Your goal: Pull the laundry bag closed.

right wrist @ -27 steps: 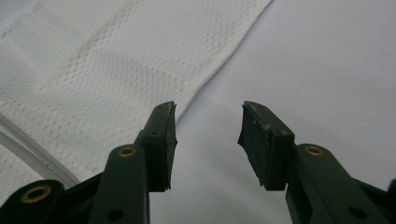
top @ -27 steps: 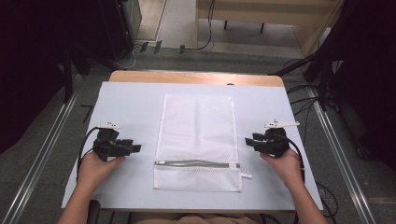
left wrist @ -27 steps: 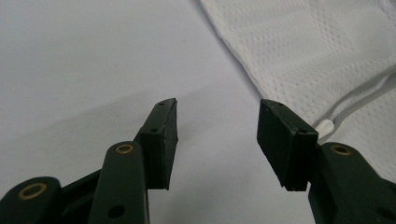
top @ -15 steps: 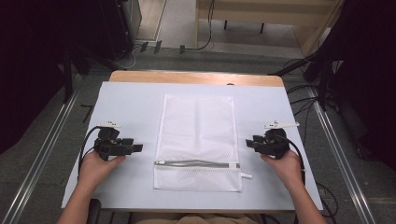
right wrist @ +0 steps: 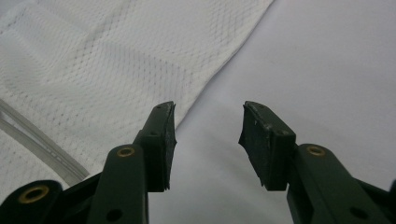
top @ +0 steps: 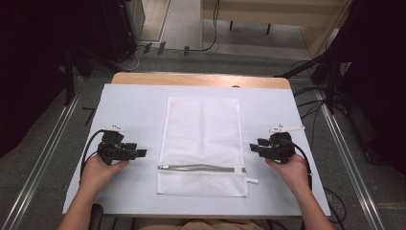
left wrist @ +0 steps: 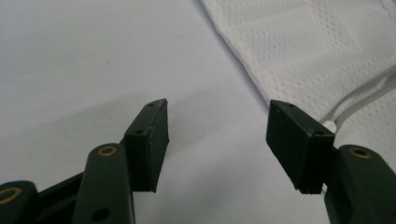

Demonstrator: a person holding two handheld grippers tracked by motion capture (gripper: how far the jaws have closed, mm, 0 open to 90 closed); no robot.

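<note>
White mesh bag (top: 202,143) lying flat at mid-desk, a gripper waiting at each long side.

Inspection finds the bag resting lengthwise on the pale desk cover (top: 134,105), its grey zipper (top: 201,168) running across near the desk's near edge, with the pull tab at the bag's right end. The left gripper (top: 141,153) is sitting near the desk's left edge, pointing at the bag, jaws standing wide with nothing between them; its own view is showing bare cover between the jaws and the bag's edge just beyond. The right gripper (top: 252,146) is sitting near the right edge, jaws parted and gripping nothing, its tips just beside the bag's right edge.
</note>
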